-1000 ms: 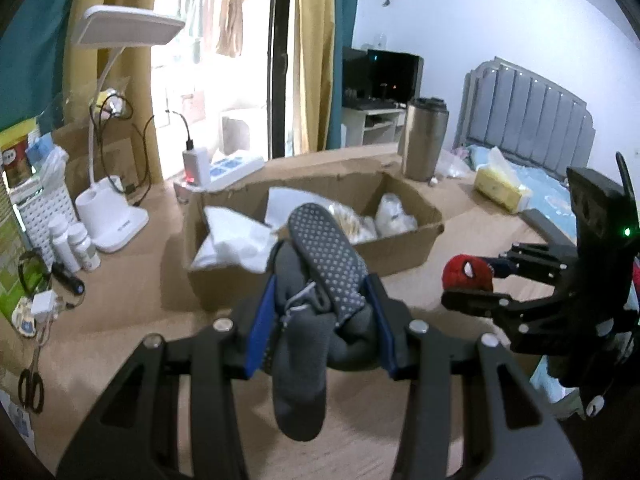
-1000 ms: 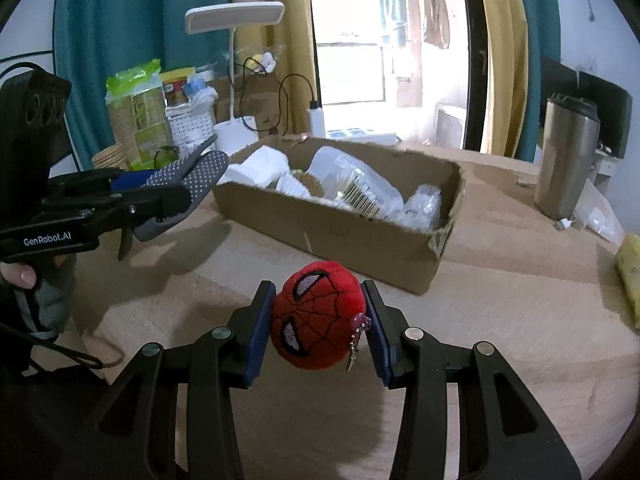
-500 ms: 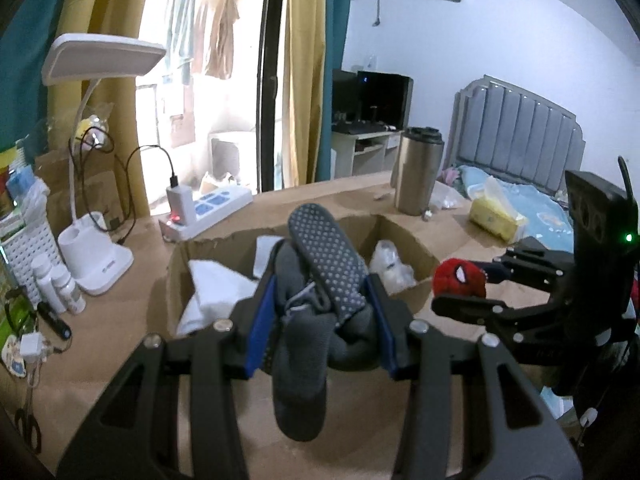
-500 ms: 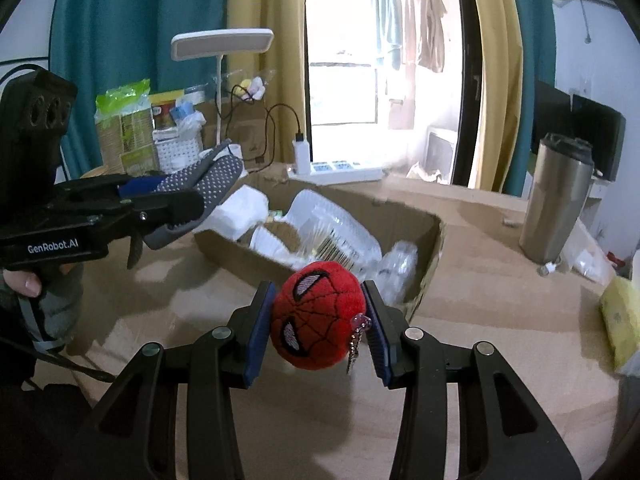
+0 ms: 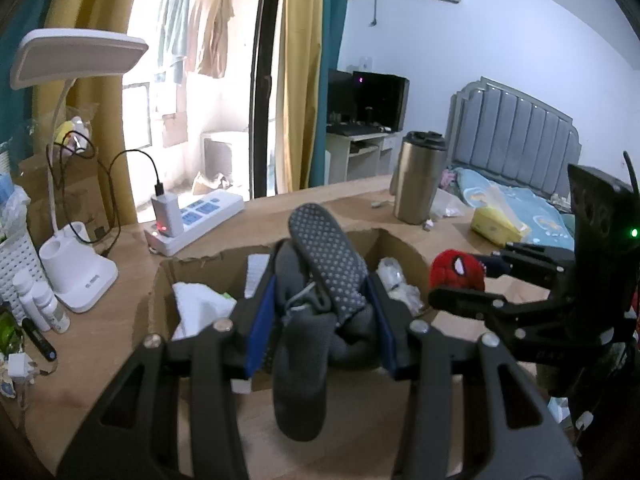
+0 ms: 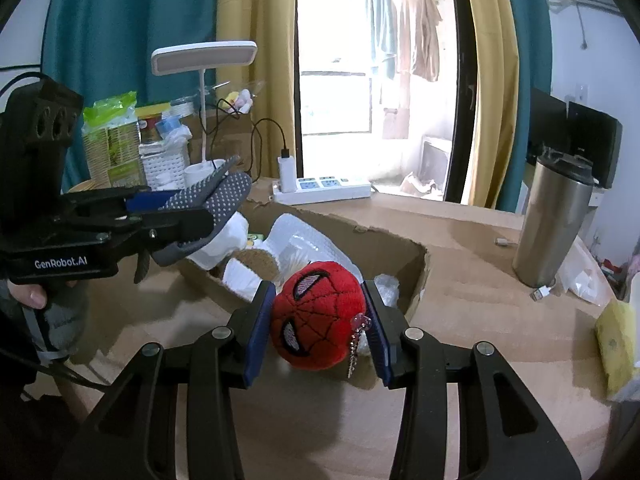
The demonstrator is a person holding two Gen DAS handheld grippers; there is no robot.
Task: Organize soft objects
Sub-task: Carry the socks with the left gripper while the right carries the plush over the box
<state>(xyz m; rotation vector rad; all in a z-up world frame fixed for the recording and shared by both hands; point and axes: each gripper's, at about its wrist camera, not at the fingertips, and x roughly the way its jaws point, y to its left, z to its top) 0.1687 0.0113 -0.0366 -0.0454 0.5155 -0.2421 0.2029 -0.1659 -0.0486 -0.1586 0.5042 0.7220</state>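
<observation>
The left tool is clenched on a bundle of grey slipper socks with dotted soles, held in the air above the open cardboard box on the bench. Beside it, the right tool grasps a red Spider-Man plush head, hovering over the box's near edge.

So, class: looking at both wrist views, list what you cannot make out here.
- Floor of the brown cardboard box: left wrist view, hidden by the grey dotted socks and left gripper.
- Green snack bag print: right wrist view, too small.
- Yellow packet: right wrist view, cut off by the edge.
</observation>
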